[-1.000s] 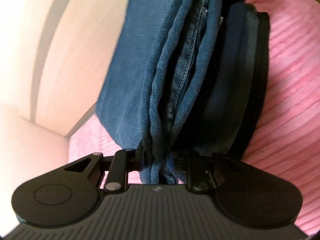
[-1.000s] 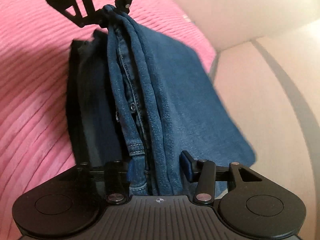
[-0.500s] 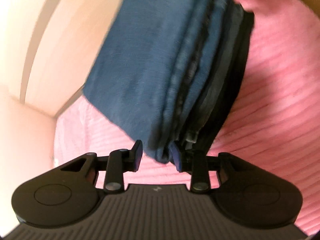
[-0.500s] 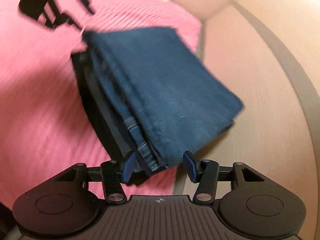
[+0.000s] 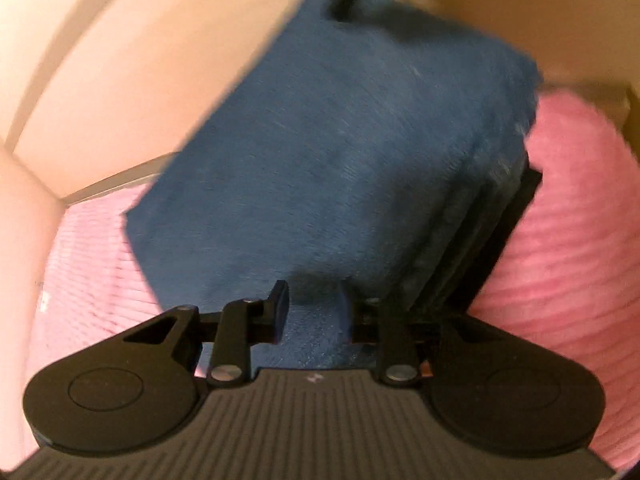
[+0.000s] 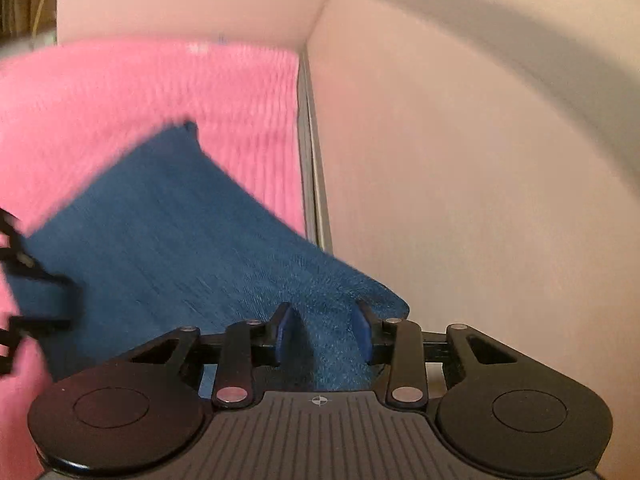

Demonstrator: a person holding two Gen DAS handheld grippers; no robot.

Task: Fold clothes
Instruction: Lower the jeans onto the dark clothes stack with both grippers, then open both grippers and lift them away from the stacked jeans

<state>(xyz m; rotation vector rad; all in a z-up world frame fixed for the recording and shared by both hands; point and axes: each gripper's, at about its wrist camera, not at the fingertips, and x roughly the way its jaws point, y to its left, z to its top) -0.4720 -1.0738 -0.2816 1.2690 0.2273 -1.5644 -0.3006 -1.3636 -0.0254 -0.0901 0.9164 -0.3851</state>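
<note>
So here's where we're at with the folded blue denim jeans (image 5: 340,152): they're a thick, squarish bundle with a flat broad face turned up toward both cameras, sitting over the pink ribbed fuzzy blanket (image 5: 568,232). Both views are pretty smeared with motion blur, so fine detail is a no-go.

From the left wrist view, our left gripper (image 5: 316,312) has a fold of the denim running right between its black fingers (image 5: 280,308). The jaws are narrow and closing in on the cloth. The left finger looks right up against the fabric; the right one is mostly buried behind the denim, so we can't swear how hard it's pinching. On the right side of the bundle we can see the stacked layers of the fold, going from blue to a much darker, nearly black edge (image 5: 504,236) underneath. Whether that dark part is the same garment or another one, we can't tell. At the very top of that view a blurry black shape touches the far end of the jeans, which is the other gripper.

From the right wrist view, our right gripper (image 6: 324,332) has the near corner of the jeans between its blue-padded fingers (image 6: 286,330). Jaws are fairly narrow and closing, with denim bunched up between the pads.

Next to the blanket there's a pale cream wall panel (image 6: 460,160) with a grey strip (image 6: 314,184) running along where they meet. The corner of the jeans overlaps that strip in the right wrist view.
</note>
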